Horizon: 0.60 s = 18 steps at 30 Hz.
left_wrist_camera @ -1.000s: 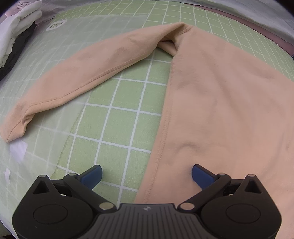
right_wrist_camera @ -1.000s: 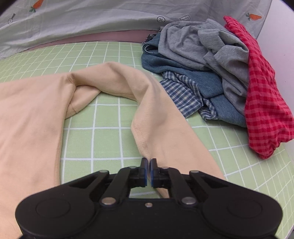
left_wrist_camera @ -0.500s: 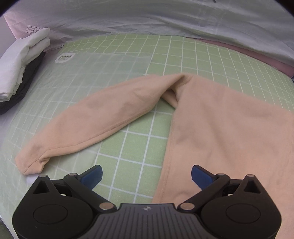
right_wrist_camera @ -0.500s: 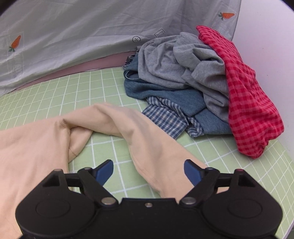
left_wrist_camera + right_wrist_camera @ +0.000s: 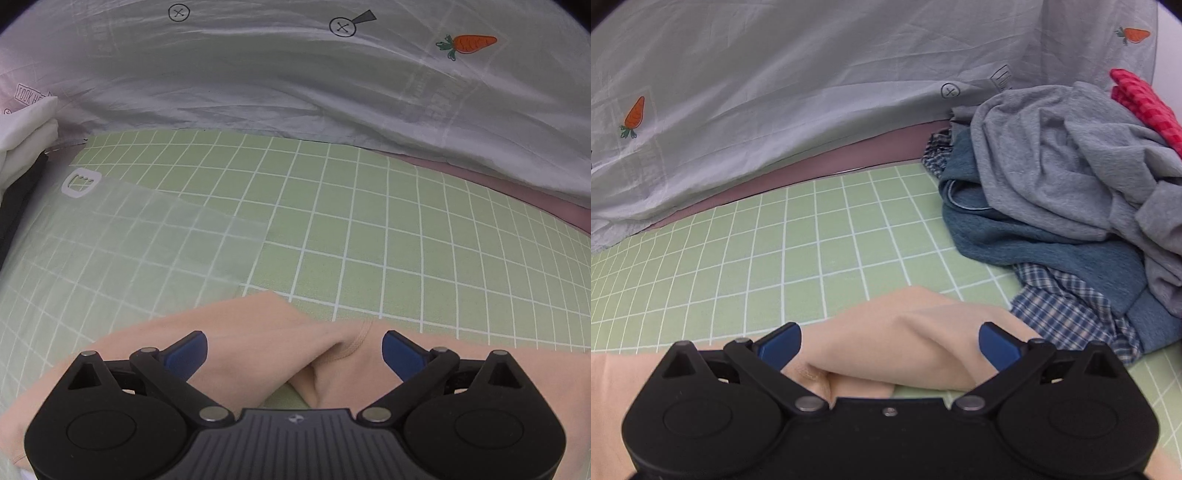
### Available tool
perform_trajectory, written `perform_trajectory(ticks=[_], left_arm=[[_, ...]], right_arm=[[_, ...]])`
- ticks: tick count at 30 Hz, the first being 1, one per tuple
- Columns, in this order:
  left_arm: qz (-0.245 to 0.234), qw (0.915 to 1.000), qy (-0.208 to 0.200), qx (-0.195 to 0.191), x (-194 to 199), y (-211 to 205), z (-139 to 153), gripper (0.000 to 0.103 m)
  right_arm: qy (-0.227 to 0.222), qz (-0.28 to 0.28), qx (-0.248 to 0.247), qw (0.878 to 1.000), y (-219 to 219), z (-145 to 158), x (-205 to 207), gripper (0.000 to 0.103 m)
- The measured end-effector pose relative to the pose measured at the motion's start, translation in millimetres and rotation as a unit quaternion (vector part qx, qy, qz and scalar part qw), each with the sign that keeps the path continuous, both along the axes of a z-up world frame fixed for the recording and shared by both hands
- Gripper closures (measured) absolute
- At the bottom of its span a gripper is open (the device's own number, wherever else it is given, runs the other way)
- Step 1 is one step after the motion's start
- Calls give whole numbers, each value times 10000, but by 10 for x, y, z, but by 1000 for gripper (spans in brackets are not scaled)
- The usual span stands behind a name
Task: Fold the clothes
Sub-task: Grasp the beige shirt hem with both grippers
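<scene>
My left gripper [image 5: 294, 350] stands wide over the peach top [image 5: 251, 332], its jaws closing a little, and the cloth lies below and between the blue pads [image 5: 186, 349] without either pad pressing on it; nothing is gripped. From this side I see the seam where a sleeve meets the body, just ahead of my palm, with the sleeve running off to my left under the left finger. Beyond the jaws lies the green grid mat [image 5: 369, 229], partly under a clear sheet [image 5: 140, 236] to the left, and far left a folded stack [image 5: 22, 147] of white over dark cloth, which my other view does not show. My right gripper [image 5: 889, 347] is also spread wide, jaws opening, released, with the top [image 5: 908, 332] bunched into a soft fold between the pads [image 5: 997, 349] but not touched by them. Only this view shows the laundry pile [image 5: 1052, 192] to the right of the jaws: grey and blue pieces, a blue plaid shirt [image 5: 1067, 306] whose edge lies just beside the top, and a red check cloth [image 5: 1145, 103] at the far right. Both views show the grey sheet [image 5: 258, 74] with carrot prints hanging behind the mat.
</scene>
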State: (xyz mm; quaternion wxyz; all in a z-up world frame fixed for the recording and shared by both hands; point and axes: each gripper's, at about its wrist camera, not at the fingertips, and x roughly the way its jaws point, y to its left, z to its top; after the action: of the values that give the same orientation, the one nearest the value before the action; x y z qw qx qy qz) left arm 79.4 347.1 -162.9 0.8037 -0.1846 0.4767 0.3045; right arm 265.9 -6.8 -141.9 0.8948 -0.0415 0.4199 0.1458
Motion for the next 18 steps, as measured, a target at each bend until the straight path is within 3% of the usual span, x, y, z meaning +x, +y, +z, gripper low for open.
perform_trajectory(ticks=[5, 10, 11, 12, 13, 18], left_arm=[[-1, 9996, 24, -290, 74, -16, -167, 30], [-192, 9994, -166, -229, 63, -93, -222, 64], [-187, 9993, -206, -243, 58, -101, -217, 70], [-194, 9991, -268, -261, 49, -112, -196, 78], [-202, 9989, -332, -279, 39, -122, -173, 84], [-239, 9970, -734, -58, -89, -319, 139, 88]], right_arm=[[270, 139, -131, 9995, 155, -114, 61, 1], [414, 335, -126, 9985, 209, -185, 35, 40], [387, 407, -126, 9983, 228, -166, 14, 52], [354, 482, -125, 9981, 248, -145, -7, 71], [322, 557, -124, 9979, 268, -123, -29, 77], [-8, 645, 58, 9979, 220, 86, -198, 89]])
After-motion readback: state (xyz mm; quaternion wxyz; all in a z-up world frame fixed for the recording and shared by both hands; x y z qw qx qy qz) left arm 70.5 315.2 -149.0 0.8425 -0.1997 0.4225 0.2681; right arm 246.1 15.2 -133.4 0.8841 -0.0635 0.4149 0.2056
